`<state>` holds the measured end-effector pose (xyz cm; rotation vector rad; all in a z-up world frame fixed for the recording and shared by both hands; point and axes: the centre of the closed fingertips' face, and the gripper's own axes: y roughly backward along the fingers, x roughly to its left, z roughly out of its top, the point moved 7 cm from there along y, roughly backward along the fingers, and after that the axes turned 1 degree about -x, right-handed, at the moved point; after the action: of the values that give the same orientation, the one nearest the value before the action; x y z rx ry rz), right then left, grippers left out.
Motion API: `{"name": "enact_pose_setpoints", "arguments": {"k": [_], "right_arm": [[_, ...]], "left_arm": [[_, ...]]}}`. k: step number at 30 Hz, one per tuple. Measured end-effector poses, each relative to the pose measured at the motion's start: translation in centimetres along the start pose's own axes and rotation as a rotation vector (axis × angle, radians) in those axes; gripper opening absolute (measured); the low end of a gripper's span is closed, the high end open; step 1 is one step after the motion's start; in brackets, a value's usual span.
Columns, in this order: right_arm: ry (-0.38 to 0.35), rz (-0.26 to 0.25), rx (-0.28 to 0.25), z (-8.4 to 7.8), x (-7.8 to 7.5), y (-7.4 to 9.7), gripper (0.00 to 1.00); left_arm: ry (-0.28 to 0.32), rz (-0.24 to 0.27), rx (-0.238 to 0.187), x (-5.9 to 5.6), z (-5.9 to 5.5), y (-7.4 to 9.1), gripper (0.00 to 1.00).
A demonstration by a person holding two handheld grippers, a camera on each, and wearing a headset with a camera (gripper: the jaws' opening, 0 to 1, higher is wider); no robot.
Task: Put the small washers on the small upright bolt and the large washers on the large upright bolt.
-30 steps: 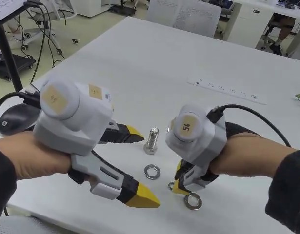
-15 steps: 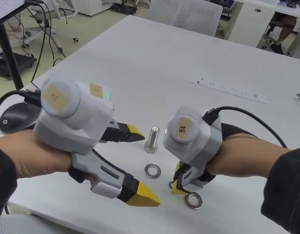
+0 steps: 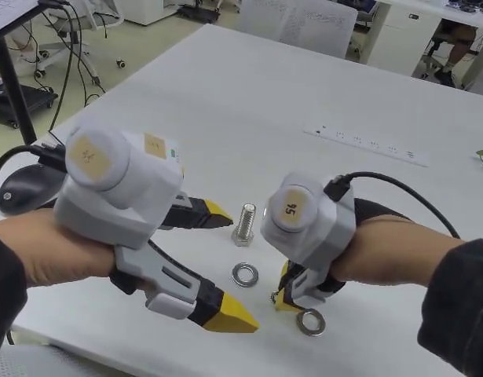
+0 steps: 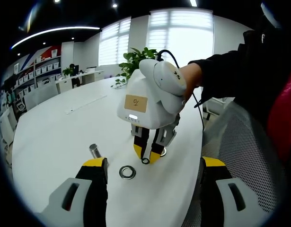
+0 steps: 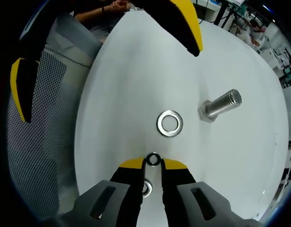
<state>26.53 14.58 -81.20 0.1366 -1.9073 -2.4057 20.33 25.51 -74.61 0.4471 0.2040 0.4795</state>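
One steel bolt (image 3: 243,225) stands upright on the white table (image 3: 249,102); in the right gripper view the bolt (image 5: 221,106) lies beyond the jaws to the right. My right gripper (image 3: 284,302) points down at the table, shut on a small washer (image 5: 154,159) pinched at its yellow tips. A large washer (image 3: 244,275) lies flat between bolt and gripper, and another washer (image 3: 310,322) lies just beside the right jaws. My left gripper (image 3: 225,265) is wide open and holds nothing, its tips either side of the large washer (image 4: 127,172).
A white power strip (image 3: 367,143) lies farther back on the table. A dark round object (image 3: 21,188) sits at the table's left edge. The near table edge runs close below the grippers. A mesh chair (image 5: 55,94) stands past that edge.
My right gripper has leaned slightly to the left with the small washer still in its tips. The left gripper, bolt and loose washers have not moved.
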Motion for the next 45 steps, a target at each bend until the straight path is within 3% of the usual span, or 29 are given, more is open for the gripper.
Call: {"name": "enact_pose_setpoints", "arguments": {"k": [30, 45], "right_arm": [[-0.035, 0.011, -0.012, -0.2, 0.1, 0.0, 0.14], [-0.076, -0.018, -0.014, -1.9, -0.5, 1.9, 0.14]], "left_arm": [[0.001, -0.002, 0.007, 0.0, -0.2, 0.1, 0.79], [-0.002, -0.005, 0.007, 0.0, -0.1, 0.0, 0.79]]}}
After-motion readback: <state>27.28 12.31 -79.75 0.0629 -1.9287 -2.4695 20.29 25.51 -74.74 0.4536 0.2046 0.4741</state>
